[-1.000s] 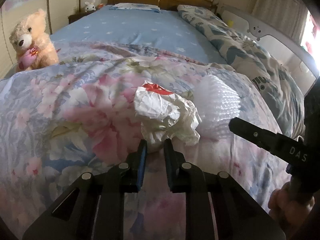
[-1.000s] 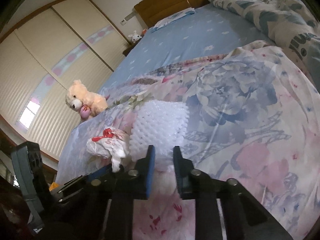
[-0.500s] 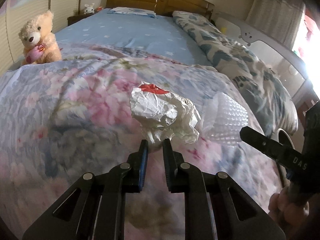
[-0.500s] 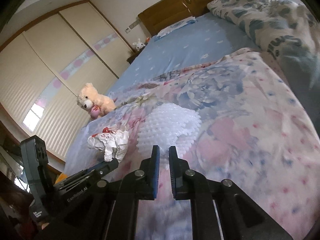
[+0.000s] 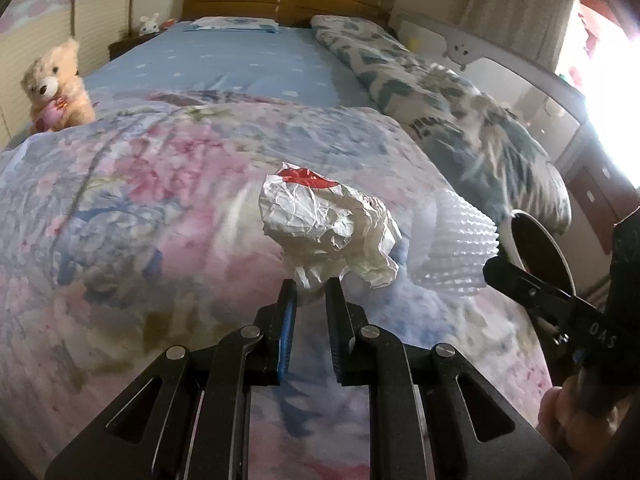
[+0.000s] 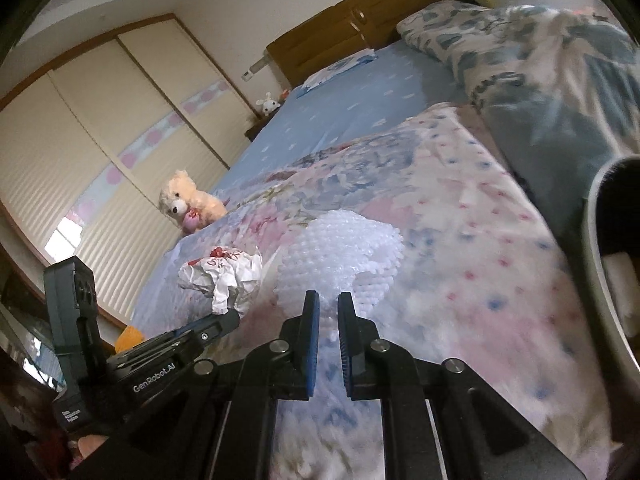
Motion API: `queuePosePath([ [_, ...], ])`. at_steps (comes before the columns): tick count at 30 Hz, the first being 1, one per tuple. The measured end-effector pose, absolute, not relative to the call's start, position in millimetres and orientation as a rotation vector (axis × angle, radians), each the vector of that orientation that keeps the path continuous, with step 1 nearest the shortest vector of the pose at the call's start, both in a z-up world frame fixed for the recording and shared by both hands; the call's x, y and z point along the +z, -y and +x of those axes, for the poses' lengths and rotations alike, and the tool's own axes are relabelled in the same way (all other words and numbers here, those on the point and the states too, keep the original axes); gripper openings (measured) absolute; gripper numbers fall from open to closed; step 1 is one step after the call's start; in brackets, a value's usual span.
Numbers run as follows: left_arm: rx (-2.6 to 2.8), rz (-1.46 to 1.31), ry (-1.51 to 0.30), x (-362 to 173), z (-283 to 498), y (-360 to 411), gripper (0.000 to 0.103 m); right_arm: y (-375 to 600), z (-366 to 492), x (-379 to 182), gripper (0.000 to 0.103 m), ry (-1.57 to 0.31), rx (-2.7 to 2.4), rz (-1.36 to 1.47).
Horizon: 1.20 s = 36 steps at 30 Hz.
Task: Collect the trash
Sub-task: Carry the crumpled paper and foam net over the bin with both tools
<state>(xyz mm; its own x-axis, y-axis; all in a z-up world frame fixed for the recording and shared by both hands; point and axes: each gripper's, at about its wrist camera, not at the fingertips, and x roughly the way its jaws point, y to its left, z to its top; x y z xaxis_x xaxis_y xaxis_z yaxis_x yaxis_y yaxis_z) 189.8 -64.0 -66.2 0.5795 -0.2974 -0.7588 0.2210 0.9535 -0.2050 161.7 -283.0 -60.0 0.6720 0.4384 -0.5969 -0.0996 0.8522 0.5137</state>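
A crumpled white paper wrapper with red print hangs just above the floral quilt, its lower edge pinched in my left gripper, which is shut on it. Right of it a white foam net sleeve is held by my right gripper. In the right wrist view the right gripper is shut on the foam net. The wrapper and the left gripper sit to its left.
A round bin with a pale rim and dark inside stands off the bed's right side, also at the right edge. A teddy bear sits at the far left. A rolled leaf-print duvet lies along the right.
The right gripper's jaws narrowed onto the foam net. Both grippers then drew back and toward the bed's right side with their items lifted off the quilt, and the bin came into view.
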Motion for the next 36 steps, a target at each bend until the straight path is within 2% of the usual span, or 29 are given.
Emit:
queuePosePath([
  [19,-0.434,0.031,-0.914,-60,147,145,0.014,355,85,-53,0.009,-0.696,0.19,0.537],
  [36,-0.514,0.117,-0.893,-47,133,200,0.014,411,53,-39,0.009,-0.613,0.089,0.57],
])
